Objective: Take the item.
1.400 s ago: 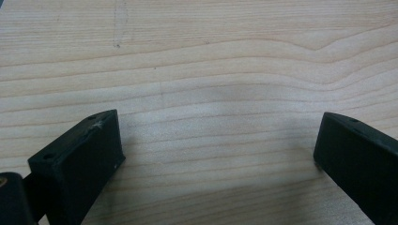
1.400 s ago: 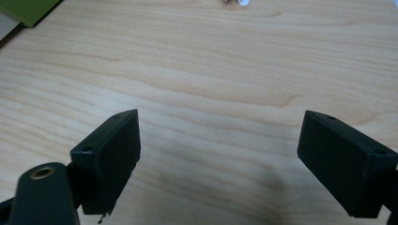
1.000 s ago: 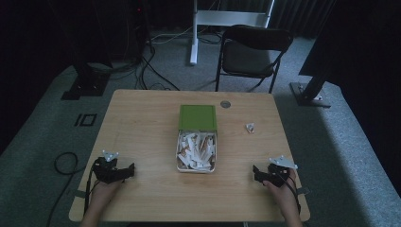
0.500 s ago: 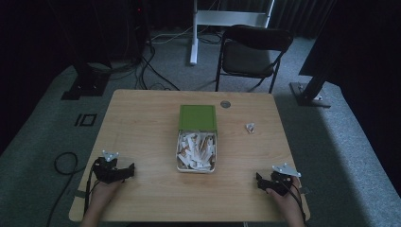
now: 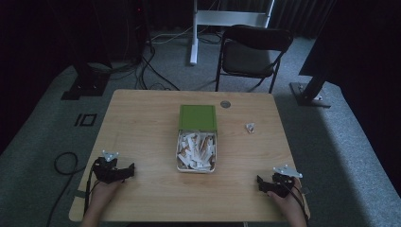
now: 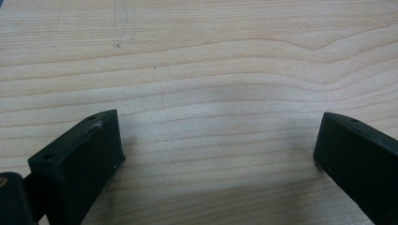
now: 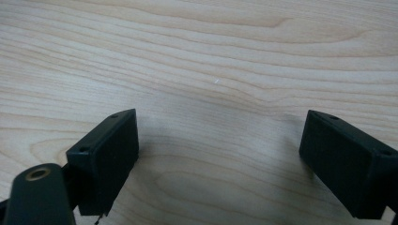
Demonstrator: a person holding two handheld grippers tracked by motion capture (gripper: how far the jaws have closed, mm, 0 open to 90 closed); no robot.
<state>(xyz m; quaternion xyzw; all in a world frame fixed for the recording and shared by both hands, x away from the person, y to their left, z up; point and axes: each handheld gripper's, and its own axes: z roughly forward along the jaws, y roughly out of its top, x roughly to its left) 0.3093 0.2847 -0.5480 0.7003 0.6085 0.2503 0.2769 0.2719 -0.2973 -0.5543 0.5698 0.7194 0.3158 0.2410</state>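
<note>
Tongs, high view: left tongs (image 5: pixel 126 170) and right tongs (image 5: pixel 261 183) rest at the near tabletop (image 5: pixel 142 118) corners, well apart from the open tin (image 5: pixel 196 152) of paper slips at centre. Left, then right gripper view: both jaw pairs spread wide over bare wood. I should approach the tin squarely, jaws apart.

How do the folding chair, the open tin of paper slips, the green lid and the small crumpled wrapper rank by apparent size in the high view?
Largest to smallest:
1. folding chair
2. open tin of paper slips
3. green lid, only slightly smaller than the tin and lying farther from the camera, so that order is unsure
4. small crumpled wrapper
</note>
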